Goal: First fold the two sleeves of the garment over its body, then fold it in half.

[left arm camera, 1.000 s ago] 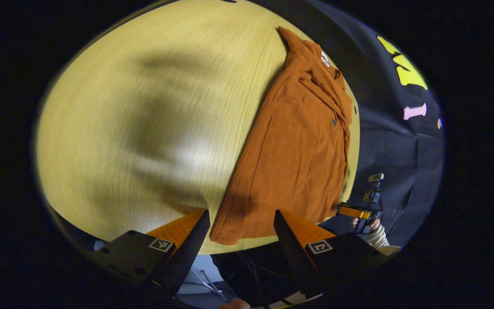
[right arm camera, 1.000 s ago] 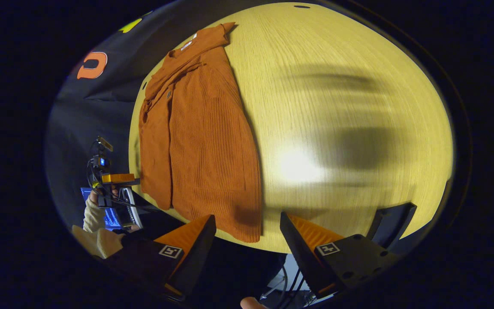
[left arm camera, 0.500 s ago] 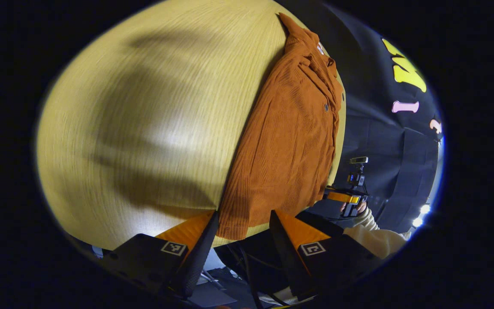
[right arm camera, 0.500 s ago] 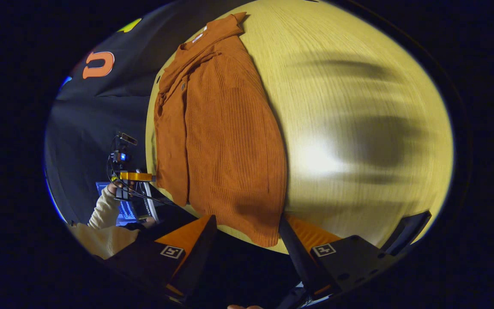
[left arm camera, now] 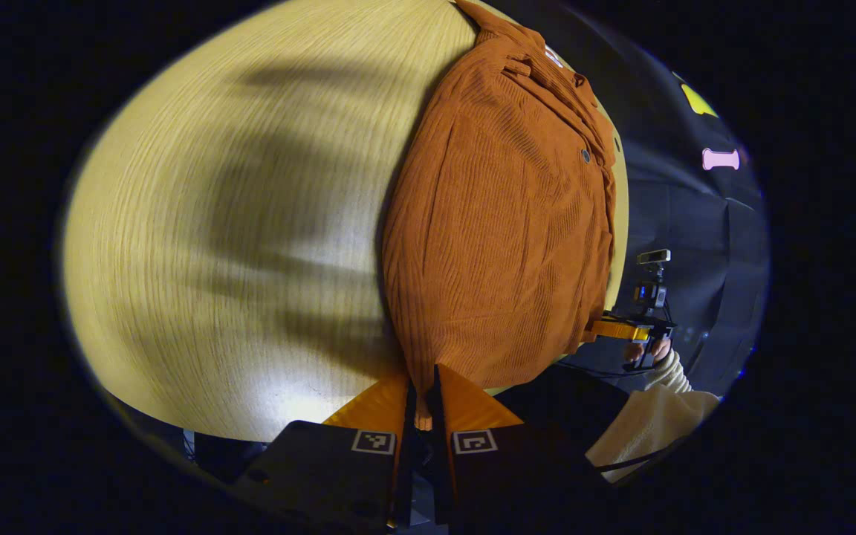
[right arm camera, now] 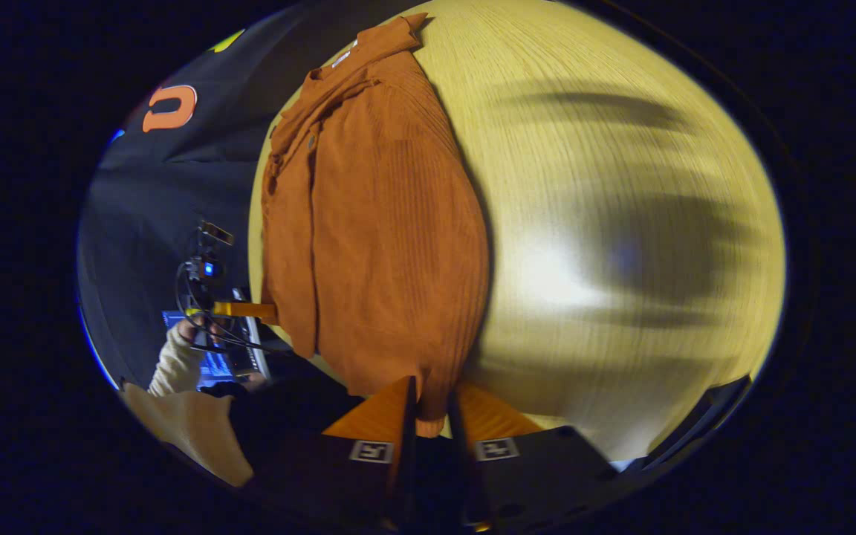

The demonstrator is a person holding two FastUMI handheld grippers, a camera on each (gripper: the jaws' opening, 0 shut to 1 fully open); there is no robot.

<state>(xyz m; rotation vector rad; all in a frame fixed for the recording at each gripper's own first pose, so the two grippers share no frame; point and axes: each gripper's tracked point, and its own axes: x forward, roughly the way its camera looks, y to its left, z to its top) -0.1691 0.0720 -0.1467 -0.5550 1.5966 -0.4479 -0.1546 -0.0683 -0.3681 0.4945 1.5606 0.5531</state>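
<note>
1. Now the orange garment (left arm camera: 502, 223) lies flat on the wooden worktop (left arm camera: 235, 223), along the worktop's edge toward the black booth wall, with its collar at the far end and its hem at the near edge.
2. Its sleeves seem already folded over the body, since the cloth reads as one long narrow panel; so I judge the step in hand to be the fold in half.
3. At the garment's near hem, the left hand-held gripper (left arm camera: 422, 405) is closed on one corner, a small tab of orange cloth pinched between its fingers.
4. At the hem's other corner, the right hand-held gripper (right arm camera: 432, 407) is likewise clamped on the cloth, which bunches slightly where it enters the fingers.
5. From the left gripper view, the other hand-held gripper also appears beside the garment's hem, held by a hand in a pale sleeve (left arm camera: 669, 371).
6. Next, the move calls for lifting both hem corners together and carrying them level toward the collar, keeping the cloth taut so the folded sleeves do not slip out.
</note>
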